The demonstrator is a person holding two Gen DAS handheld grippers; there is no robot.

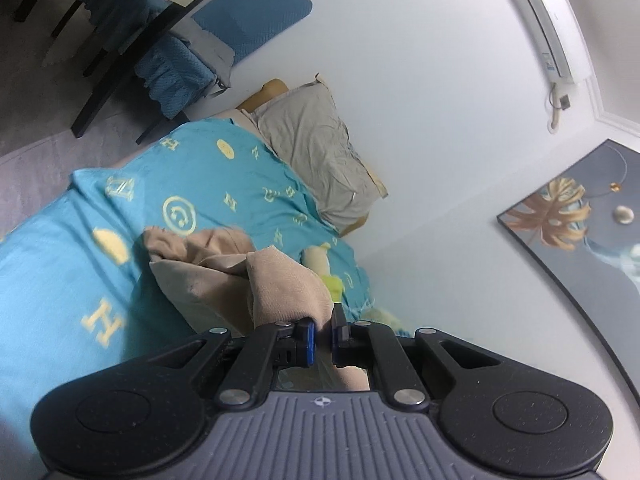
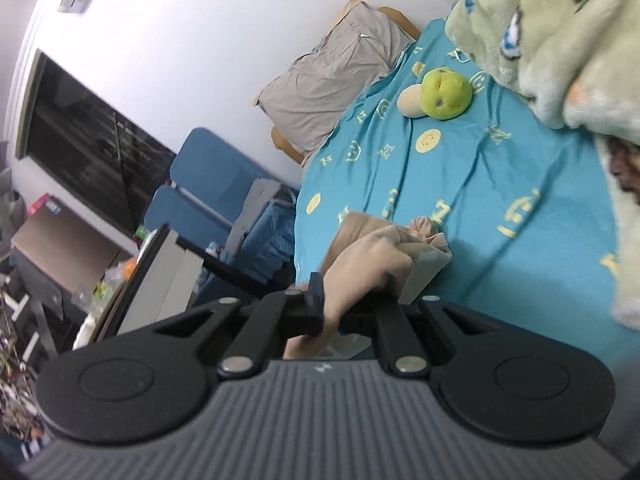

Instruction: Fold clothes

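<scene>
Your left gripper (image 1: 323,334) has its fingers (image 1: 306,338) clenched on a bunched fold of the tan garment (image 1: 224,264), which rises from the bed (image 1: 48,260) straight into the narrow gap between the blue pads. The rest of the cloth lies crumpled on the turquoise sheet, just ahead of the gripper.

Your right gripper (image 2: 348,304) also grips the tan garment (image 2: 372,256): the fabric is pulled tight over and between its fingers (image 2: 315,300), hiding the right-hand one, so the cloth is pinched there too. From this view the garment sits at the near edge of the bed (image 2: 500,184), by the side that faces the blue chair (image 2: 200,184).

Farther up the sheet a green plush toy (image 2: 446,94) lies touching a beige one, well apart from the garment. A grey pillow (image 2: 332,76) leans against the white wall, and a pale fleece blanket (image 2: 560,36) is heaped along the bed's far side.
</scene>
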